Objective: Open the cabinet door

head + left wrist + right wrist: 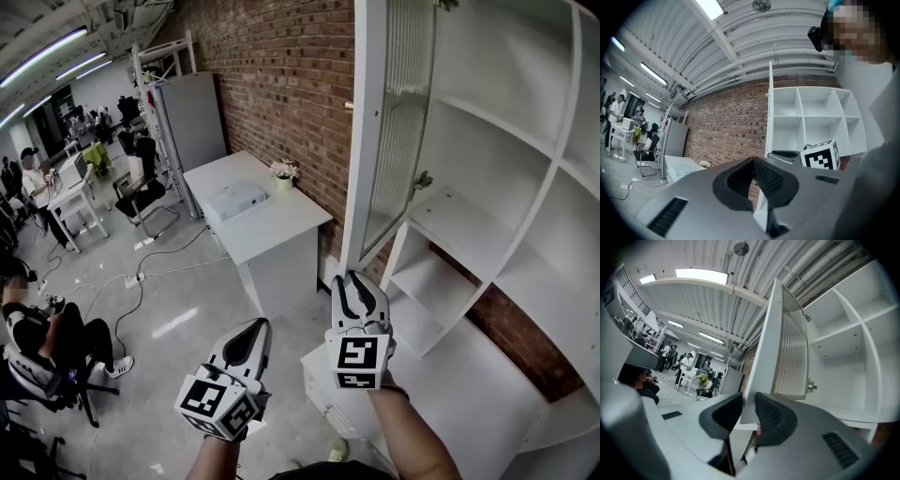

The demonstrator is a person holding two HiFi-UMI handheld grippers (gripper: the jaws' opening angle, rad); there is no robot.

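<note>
My right tongs point(353, 279) are clenched on the lower corner of the cabinet door point(364, 141), centre frame, my left tongs point(255, 326) closed and empty; I judge the door light and stiff, its ribbed pane point(398, 122) fragile, so the frame is the place to hold.

Bright ceiling strip lights point(701, 273), soft shadows, fisheye-warped dark corners, sharp focus

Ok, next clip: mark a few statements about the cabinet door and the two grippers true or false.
1. The door is open. True.
2. The right gripper has the door's edge between its jaws. True.
3. The left gripper also holds the door. False: it is shut on nothing, apart from the door.
4. The wall is tiled white. False: it is red brick.
5. The shelves hold boxes. False: those in view are bare.
</note>
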